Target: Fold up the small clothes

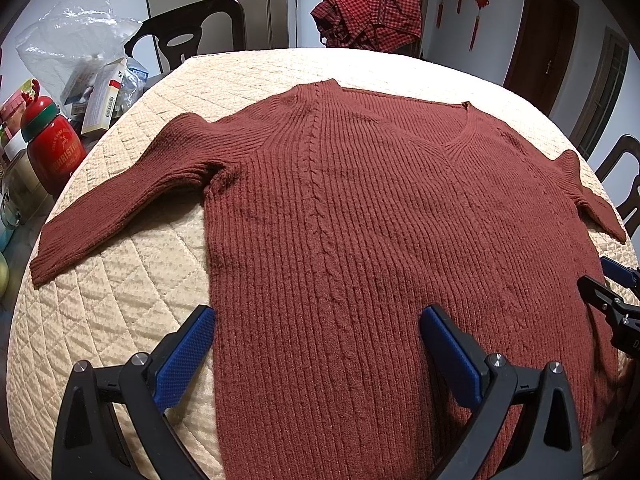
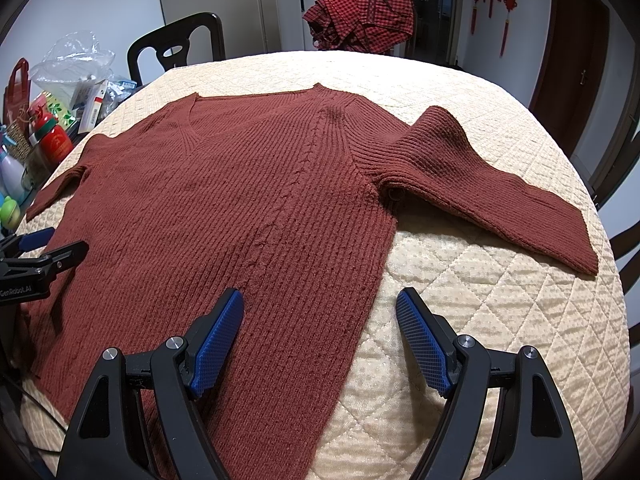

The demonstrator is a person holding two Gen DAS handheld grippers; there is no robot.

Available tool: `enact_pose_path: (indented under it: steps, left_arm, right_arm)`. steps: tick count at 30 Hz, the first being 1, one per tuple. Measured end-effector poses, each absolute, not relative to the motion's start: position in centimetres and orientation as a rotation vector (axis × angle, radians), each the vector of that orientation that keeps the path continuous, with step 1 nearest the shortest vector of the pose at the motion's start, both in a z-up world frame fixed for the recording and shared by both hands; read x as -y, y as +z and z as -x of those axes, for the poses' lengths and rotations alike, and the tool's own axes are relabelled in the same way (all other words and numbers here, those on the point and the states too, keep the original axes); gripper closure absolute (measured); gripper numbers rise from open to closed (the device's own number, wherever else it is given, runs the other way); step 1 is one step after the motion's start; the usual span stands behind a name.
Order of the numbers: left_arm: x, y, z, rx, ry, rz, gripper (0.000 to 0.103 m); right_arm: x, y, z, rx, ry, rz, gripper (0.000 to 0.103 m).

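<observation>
Sweater (image 1: 360,220) lay flat on the worktop (image 1: 120,300), collar pointing away. Left claw (image 1: 316,344) and right claw (image 2: 320,328) both gaped empty, each nearest its own side's hem corner.

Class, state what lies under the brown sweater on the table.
The brown sweater lies flat on a cream quilted cover, which shows all around it. Whatever is beneath that cover, and the patch under the sweater itself, is hidden.

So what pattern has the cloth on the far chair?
Red-and-black check cloth, clearest in the left wrist view.
</observation>
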State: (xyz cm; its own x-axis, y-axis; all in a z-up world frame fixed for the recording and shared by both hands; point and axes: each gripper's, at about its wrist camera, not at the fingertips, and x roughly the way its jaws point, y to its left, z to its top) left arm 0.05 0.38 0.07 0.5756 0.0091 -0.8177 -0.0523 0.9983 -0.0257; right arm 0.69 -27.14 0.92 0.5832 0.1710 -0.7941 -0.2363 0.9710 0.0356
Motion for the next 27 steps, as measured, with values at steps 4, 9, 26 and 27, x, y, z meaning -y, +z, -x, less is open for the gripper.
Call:
enact_pose_path:
  steps: [4,9,26,27]
  left_arm:
    - [-0.4,0.1,-0.1,-0.961,0.038,0.052,0.0]
    - [-0.4,0.1,-0.3,-0.963,0.04,0.055,0.0]
    - [-2.3,1.5,0.3,-0.907,0.049,0.104,0.001]
    - [-2.9,1.6,0.4,-0.9,0.058,0.115,0.001]
  right_arm:
    - [27.1,0.9,-0.7,-0.918,0.238,0.077,0.024]
    - [27.1,1.0,-0.7,-0.919,0.238,0.079,0.024]
    - [26.1,3.0,-1.4,-0.896,0.301,0.027,0.024]
    - [26.1,3.1,-1.4,-0.894,0.306,0.028,0.024]
